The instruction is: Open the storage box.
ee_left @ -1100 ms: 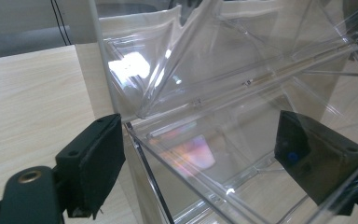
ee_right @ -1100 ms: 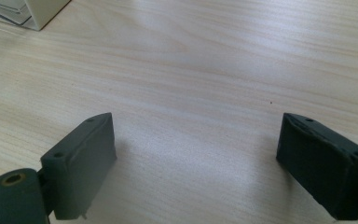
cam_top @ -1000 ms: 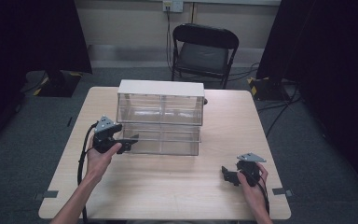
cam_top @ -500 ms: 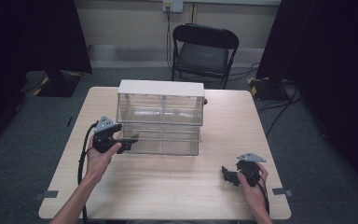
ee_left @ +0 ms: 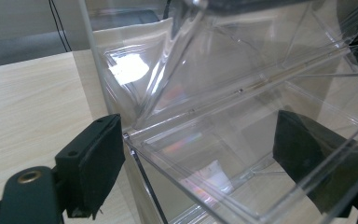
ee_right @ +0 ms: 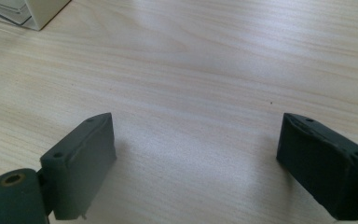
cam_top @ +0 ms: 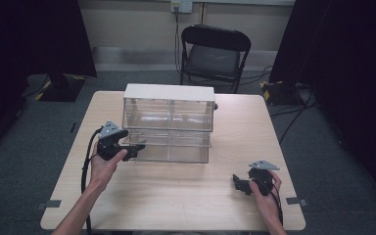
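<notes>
So there's a clear plastic drawer cabinet with a white top [cam_top: 169, 113] sitting toward the back-middle of the light wooden table [cam_top: 176, 196], and its lower clear plastic drawer [cam_top: 169, 147] is pulled out toward the person. The left gripper [cam_top: 133, 151] is right at the drawer's left front corner. In the left gripper view its jaws are spread wide, one black pad outside the drawer's side wall and the other seen through the clear plastic on the inside, so the corner of the drawer [ee_left: 205, 154] sits between them. They straddle the wall but aren't squeezing it; I can't tell if either pad actually touches.

The right gripper [cam_top: 240, 183] is well apart from the cabinet, down low at the front right of the table. Its jaws are wide open too, with nothing but bare tabletop [ee_right: 191, 93] between them, and a corner of the cabinet [ee_right: 37, 11] peeks in at the top left.
</notes>
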The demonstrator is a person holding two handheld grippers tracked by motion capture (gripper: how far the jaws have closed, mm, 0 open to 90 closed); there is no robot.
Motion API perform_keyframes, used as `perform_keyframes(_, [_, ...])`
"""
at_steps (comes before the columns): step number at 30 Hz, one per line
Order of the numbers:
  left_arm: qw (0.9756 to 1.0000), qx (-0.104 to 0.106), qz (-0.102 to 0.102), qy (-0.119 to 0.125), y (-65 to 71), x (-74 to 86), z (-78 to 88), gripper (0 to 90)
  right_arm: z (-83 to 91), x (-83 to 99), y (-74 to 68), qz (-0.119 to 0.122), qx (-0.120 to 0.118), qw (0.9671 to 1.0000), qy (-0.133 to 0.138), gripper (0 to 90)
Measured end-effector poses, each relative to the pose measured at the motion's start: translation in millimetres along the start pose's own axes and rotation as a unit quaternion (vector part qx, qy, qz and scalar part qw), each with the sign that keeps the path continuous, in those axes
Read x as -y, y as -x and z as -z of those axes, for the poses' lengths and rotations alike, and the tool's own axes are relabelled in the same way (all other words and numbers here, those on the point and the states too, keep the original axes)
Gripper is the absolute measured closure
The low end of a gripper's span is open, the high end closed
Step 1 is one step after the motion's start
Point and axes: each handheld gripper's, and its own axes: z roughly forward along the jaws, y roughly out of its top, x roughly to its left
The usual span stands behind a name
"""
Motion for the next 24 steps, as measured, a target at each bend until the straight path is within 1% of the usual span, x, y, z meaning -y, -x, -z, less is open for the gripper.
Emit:
perform_keyframes(14, [1.0,0.003,0.002,0.004,-1.5,-2.1,0.8,15.5,-0.1,0.0,-0.1,0.0,0.0,1.0,0.0,10.7])
perform_keyframes(16, [0.9999,0.002,0.008,0.007,-1.1,-2.6,0.7,15.5,0.0,0.0,0.0,0.0,0.0,1.0,0.0,10.8])
perform_keyframes(18, [0.9999,0.001,0.008,0.007,-0.6,-3.2,0.7,15.5,0.0,0.0,0.0,0.0,0.0,1.0,0.0,10.7])
perform_keyframes(19, [1.0,0.001,0.002,0.004,-1.0,-3.6,1.3,15.5,0.0,0.0,0.0,0.0,0.0,1.0,0.0,10.7])
perform_keyframes(24, [1.0,0.002,0.001,0.005,-0.8,-4.5,1.9,15.5,0.0,0.0,0.0,0.0,0.0,1.0,0.0,10.7])
